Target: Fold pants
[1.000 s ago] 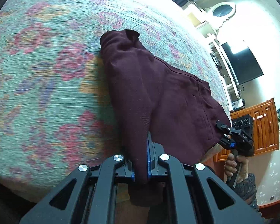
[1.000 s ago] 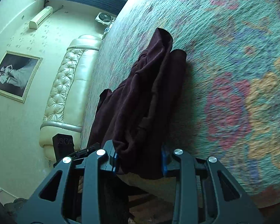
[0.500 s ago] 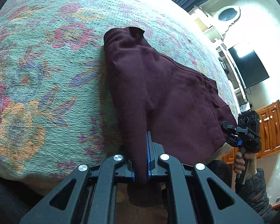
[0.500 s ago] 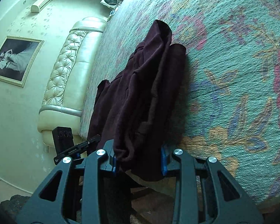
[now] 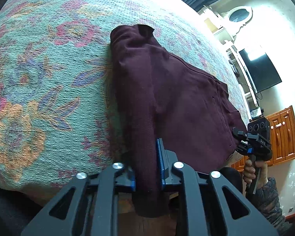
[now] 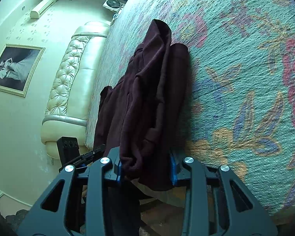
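Observation:
Dark maroon pants (image 5: 177, 102) lie folded lengthwise on the flowered bedspread (image 5: 39, 78), with one end hanging over the near edge of the bed. My left gripper (image 5: 147, 169) has that end's left part between its jaws. The jaws are opening, and the cloth still fills the gap. In the right wrist view the same pants (image 6: 147, 98) run away from me. My right gripper (image 6: 145, 169) is shut on a thick bunch of the cloth, its jaws easing apart slightly. Each gripper shows in the other's view: right gripper (image 5: 245, 139), left gripper (image 6: 84, 157).
The bedspread (image 6: 245, 78) covers the whole bed. A cream tufted headboard (image 6: 72, 74) stands at one end. A black TV (image 5: 259, 70) and wooden cabinets (image 5: 283, 133) stand past the other side. A person's hand (image 5: 253, 169) holds the right gripper's handle.
Both grippers drew the pants slightly toward the bed's near edge and then held still. The left jaws have parted from fully shut, and the right jaws are a touch wider.

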Demonstrator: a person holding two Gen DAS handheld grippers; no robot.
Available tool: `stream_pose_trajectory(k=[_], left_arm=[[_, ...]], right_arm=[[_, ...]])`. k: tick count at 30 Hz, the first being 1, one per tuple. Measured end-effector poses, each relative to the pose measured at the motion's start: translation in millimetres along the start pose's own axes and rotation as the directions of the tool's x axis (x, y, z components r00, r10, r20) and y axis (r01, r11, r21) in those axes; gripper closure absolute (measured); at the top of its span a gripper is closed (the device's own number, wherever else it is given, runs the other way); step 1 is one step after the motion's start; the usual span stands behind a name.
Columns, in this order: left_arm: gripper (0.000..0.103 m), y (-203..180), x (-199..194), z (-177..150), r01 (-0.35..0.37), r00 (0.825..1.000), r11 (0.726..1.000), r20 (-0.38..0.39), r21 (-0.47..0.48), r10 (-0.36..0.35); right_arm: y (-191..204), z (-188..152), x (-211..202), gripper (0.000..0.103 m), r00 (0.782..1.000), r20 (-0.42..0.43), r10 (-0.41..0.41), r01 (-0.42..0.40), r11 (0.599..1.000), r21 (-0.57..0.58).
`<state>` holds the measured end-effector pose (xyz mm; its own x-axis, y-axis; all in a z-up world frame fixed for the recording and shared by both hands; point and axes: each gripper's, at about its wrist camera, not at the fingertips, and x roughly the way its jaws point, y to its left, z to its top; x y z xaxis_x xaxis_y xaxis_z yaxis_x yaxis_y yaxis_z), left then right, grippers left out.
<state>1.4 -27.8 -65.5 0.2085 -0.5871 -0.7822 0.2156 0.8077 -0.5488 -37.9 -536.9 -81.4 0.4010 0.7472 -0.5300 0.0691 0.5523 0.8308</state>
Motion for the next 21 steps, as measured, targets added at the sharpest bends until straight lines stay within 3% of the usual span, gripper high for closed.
stream_pose_trajectory(k=[3,5,8,14,18,21], left_arm=[[0.069,2,-2,-1,-0.005,1.0,1.0,-0.001,0.005,0.005],[0.052,3,-3,-1,0.02,1.0,1.0,-0.004,0.002,-0.02],[0.04,-1,-6,0,0.03,0.999,0.999,0.01,0.018,-0.031],[0.029,1,-22,4,0.062,0.998,0.995,0.021,0.074,-0.064],[0.026,14,-18,18,0.104,0.994,0.994,0.03,0.03,-0.105],[0.026,23,-4,30,0.097,0.995,0.995,0.014,0.006,-0.097]], right_arm=[[-3,-2,-1,0.061,1.0,0.009,0.013,-0.013,1.0,0.021],[-5,-2,-4,0.058,1.0,0.014,0.026,-0.027,0.999,0.031],[-8,-1,-12,0.056,1.0,0.015,0.026,-0.026,0.999,0.033],[-13,9,-40,0.047,0.998,0.069,-0.003,0.001,0.999,0.035],[-16,25,-39,0.044,0.997,0.077,-0.001,-0.001,0.999,0.035],[-16,41,-21,0.044,0.998,0.055,0.002,-0.004,0.999,0.035]])
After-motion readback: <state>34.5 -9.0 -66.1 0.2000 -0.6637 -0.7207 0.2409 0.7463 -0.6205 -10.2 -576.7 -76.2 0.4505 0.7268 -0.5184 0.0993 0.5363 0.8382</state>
